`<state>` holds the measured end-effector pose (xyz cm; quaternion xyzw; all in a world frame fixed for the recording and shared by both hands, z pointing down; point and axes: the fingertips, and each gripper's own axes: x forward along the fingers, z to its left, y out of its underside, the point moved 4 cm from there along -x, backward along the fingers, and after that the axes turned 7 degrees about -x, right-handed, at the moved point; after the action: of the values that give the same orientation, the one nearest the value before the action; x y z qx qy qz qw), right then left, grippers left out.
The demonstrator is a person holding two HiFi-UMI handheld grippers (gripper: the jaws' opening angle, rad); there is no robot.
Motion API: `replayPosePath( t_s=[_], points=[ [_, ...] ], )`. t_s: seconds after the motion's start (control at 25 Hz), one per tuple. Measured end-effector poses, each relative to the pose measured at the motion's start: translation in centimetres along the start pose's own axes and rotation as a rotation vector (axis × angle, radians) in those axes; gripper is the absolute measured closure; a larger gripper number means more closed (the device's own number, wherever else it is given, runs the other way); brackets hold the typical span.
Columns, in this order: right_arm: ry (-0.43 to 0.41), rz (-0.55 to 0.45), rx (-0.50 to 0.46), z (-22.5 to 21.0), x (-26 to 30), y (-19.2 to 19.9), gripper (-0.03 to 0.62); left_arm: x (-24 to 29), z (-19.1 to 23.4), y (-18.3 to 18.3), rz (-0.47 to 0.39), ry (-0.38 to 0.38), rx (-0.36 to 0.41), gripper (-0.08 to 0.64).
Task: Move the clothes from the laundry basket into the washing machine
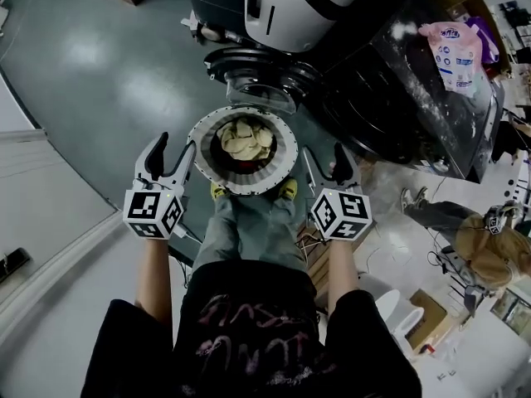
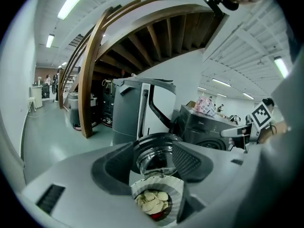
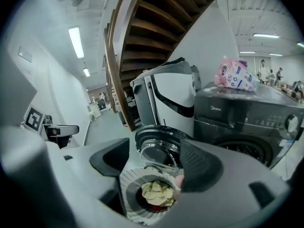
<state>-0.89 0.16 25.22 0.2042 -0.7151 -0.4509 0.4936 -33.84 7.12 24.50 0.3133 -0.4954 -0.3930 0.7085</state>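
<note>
Dark front-loading washing machine (image 1: 406, 106) up beyond the laundry basket (image 1: 197, 152) and off to its right, with the round glass door (image 1: 259, 85) swung open just past the basket's far rim. Pale grey-and-white appliance (image 1: 290, 7) straight beyond the basket, behind that door.

Round, white-ribbed basket on the floor, right in front of a pair of yellow shoes (image 1: 289, 189) at its near rim.

Left gripper (image 1: 176, 146) close beside the basket's left rim, pointing forward and down, jaws spread well apart, nothing between the pads. Only the basket and door visible through the gap in the left gripper view.

Right gripper (image 1: 325, 160) near the basket's right rim, pitched the same way, jaws likewise wide and empty.

Clothes (image 1: 245, 139) in the basket: a crumpled pale yellow piece on top, a bit of red underneath at the near side.

Pink bag (image 1: 452, 52) far up and to the right of the basket, on top of the washing machine.
</note>
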Motion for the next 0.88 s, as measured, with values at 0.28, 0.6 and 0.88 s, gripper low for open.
replayPosePath(
  t_s=[0.28, 0.6, 0.88],
  points=[
    [-0.055, 0.081, 0.045, -2.5, 3.2, 4.1, 0.258, 4.0, -2.0, 4.8, 0.108, -0.011, -0.016, 0.301],
    [-0.105, 0.169, 0.077, -2.4, 7.1, 9.6, 0.259, 7.6, -1.2, 9.4, 0.193, -0.017, -0.032, 0.300],
    [-0.132, 0.221, 0.092, -1.4, 10.9, 14.2, 0.259, 10.4, 0.7, 13.8, 0.218, -0.042, -0.055, 0.301]
  ],
)
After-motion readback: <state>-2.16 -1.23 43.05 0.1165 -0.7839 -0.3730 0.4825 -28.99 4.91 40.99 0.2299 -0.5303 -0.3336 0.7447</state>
